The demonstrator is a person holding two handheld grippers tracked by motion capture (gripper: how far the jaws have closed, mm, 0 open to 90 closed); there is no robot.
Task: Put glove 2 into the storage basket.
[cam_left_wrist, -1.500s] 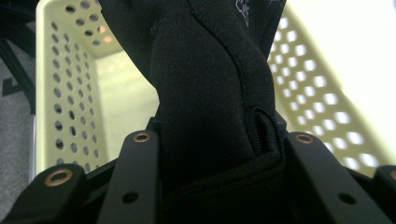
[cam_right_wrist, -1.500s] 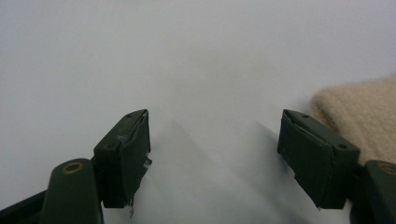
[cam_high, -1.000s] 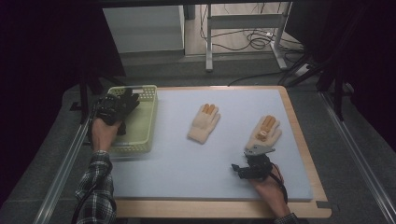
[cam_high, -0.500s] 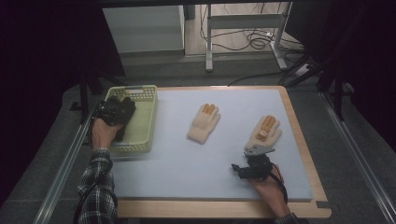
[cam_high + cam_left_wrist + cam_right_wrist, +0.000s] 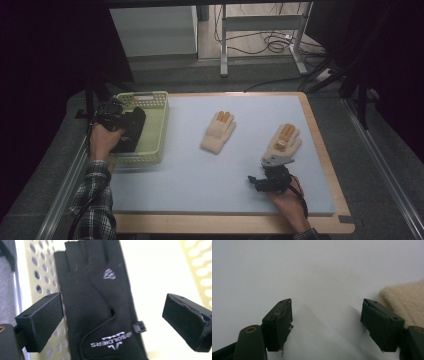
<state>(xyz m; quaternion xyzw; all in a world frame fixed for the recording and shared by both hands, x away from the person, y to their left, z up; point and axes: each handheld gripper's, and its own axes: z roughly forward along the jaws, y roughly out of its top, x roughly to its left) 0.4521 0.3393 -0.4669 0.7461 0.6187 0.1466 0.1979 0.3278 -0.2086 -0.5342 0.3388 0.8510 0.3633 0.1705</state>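
Black fabric glove (image 5: 100, 307) with silver logo lies free between the left gripper's (image 5: 112, 317) jaws, which have just been opening and stand wide, inside the pale yellow perforated plastic basket (image 5: 155, 131). Right gripper (image 5: 327, 322) rests wide, holding nothing, on the light blue mat (image 5: 200, 175), just beside a beige knitted glove (image 5: 407, 300).

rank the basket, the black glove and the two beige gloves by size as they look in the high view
1. yellow basket
2. black glove, partly hidden by the left hand, so unsure
3. middle beige glove and right beige glove: about alike
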